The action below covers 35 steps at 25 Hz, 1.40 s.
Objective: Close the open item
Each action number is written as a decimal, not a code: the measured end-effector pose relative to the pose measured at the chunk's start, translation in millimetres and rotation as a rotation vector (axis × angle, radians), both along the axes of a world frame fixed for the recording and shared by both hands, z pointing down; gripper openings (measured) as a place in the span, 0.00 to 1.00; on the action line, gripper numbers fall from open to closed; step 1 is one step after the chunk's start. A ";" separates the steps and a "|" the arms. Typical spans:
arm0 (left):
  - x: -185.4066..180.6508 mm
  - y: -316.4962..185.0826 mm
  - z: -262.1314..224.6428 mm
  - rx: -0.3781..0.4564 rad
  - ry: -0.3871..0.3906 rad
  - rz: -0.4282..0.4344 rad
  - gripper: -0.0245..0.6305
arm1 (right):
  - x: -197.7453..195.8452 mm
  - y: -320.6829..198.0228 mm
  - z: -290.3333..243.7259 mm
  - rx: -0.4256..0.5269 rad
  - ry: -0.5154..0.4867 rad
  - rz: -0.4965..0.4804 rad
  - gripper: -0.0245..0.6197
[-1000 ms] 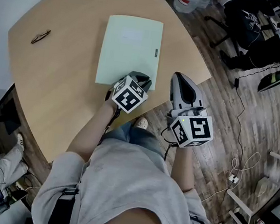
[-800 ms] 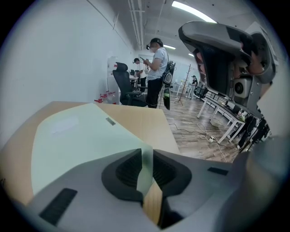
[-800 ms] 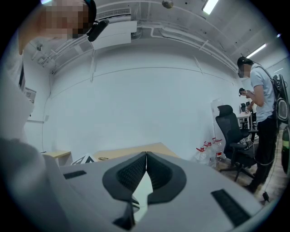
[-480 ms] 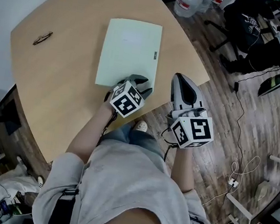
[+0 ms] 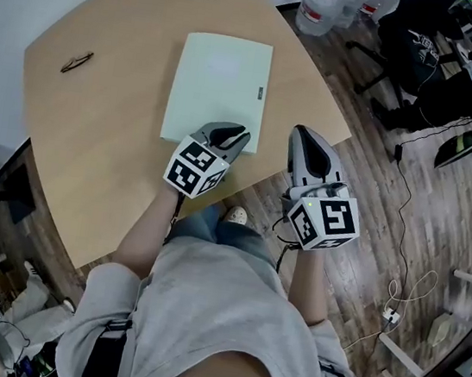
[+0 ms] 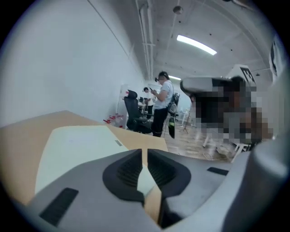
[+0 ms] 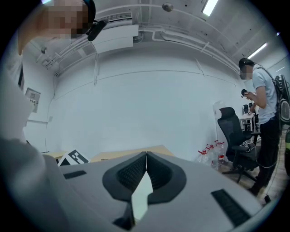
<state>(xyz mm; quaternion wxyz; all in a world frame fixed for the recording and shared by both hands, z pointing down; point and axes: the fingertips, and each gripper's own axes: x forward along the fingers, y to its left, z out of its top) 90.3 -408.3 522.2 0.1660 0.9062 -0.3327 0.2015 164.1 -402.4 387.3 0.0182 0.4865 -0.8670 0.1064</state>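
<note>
Closing the left gripper [image 5: 239,131] emptily over the flat folder [image 5: 220,85], holding the right gripper [image 5: 302,136] jaws-together; best backing off without nudging its cover.

Small dark object [image 5: 77,62] on wooden table [image 5: 94,146]; water bottles [image 5: 316,12] stand beyond.

Left gripper [image 6: 145,156] jaws closing, nothing between them; pale folder [image 6: 77,145], apparently shut, lies beyond on table [image 6: 22,131].

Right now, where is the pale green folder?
In the head view, the pale green folder lies flat on the wooden table, on its right half, just beyond the left gripper, whose empty jaws are closing.
</note>
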 end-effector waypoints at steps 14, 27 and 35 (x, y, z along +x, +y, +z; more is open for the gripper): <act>-61.2 21.7 -95.0 0.254 0.115 -0.298 0.06 | -27.6 19.7 -0.8 0.019 0.014 -0.144 0.05; -121.1 67.5 -147.8 0.383 0.137 -0.339 0.06 | -72.1 66.4 -24.8 0.064 0.056 -0.121 0.05; -151.2 102.8 -160.9 0.413 0.137 -0.320 0.06 | -91.3 106.6 -34.9 0.083 0.058 -0.041 0.05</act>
